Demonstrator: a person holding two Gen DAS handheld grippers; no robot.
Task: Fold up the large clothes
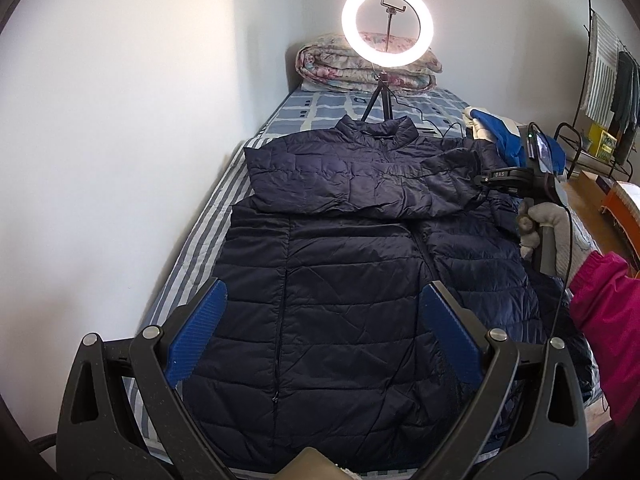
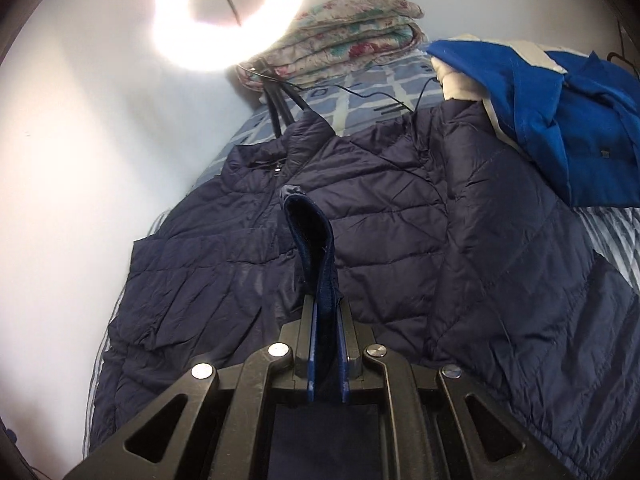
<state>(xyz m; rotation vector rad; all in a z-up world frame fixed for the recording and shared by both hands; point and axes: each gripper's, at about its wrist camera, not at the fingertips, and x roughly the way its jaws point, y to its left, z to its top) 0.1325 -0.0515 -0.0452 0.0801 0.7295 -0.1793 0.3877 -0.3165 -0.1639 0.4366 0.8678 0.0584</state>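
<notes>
From the left wrist view, the jacket (image 1: 352, 264) lies front up on the bed (image 1: 188, 280), collar toward the ring light (image 1: 387, 24), one sleeve already laid across the chest. The left gripper (image 1: 320, 340) hangs over the hem with its jaws wide apart and nothing between them. At the right edge a gloved hand (image 1: 536, 228) carries the right gripper's handle above the jacket's far side.

From the right wrist view, the right gripper (image 2: 327, 320) is clamped on the cuff (image 2: 310, 240) of the other sleeve, which stands up out of the pads. A blue garment (image 2: 560, 120) lies heaped beside the jacket's shoulder.

To do this fold well, I'd say carry the cuff across the chest low and level, so the sleeve lands flat on the first one, and let go only once it rests there. The free left gripper could pin the body so the slick fabric doesn't slide.
</notes>
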